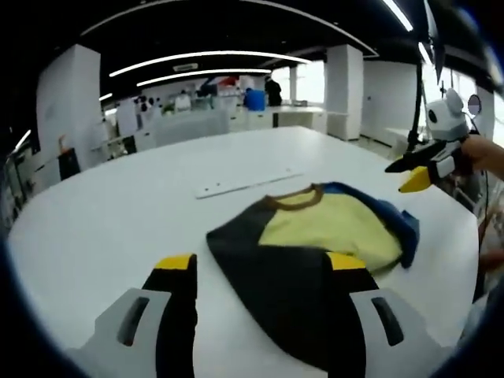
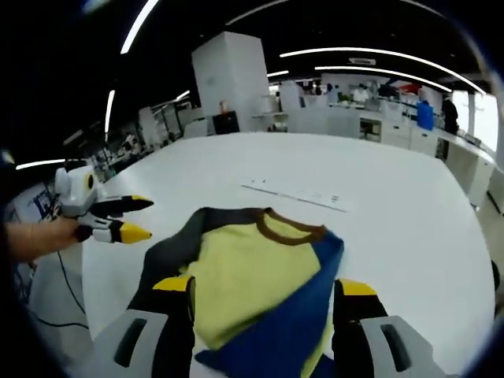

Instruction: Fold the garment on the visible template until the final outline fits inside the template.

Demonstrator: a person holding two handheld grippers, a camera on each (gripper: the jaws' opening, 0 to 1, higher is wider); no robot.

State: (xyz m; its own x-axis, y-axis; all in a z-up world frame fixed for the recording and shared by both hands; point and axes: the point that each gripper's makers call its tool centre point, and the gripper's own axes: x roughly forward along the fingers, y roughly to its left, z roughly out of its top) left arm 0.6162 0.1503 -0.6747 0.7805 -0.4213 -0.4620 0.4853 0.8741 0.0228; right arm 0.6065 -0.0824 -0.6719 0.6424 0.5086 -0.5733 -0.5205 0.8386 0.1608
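On the white counter [image 1: 118, 213] lies the garment [image 1: 315, 244], a small shirt with a yellow body, a brown collar, a dark grey sleeve side and a blue sleeve side, partly folded over itself. Beyond the garment, towards the far edge of the counter, a thin pale strip [image 1: 248, 183] lies flat, apart from the cloth.

From the left gripper view, the left hand-held gripper [image 1: 263, 266] hangs just above the near dark edge of the garment, its yellow-tipped jaws spread wide and gripping nothing. The right hand-held gripper [image 1: 415, 173] hovers beside the garment's blue side, held by a hand [image 1: 484, 153]; its two tips stand parted and empty.

From the right gripper view, the right hand-held gripper [image 2: 268, 290] has its jaws spread over the garment [image 2: 252, 291], one above the dark sleeve side and one past the blue side, pinching nothing. The left hand-held gripper [image 2: 134, 219] sits beside the dark sleeve, off the cloth, tips apart
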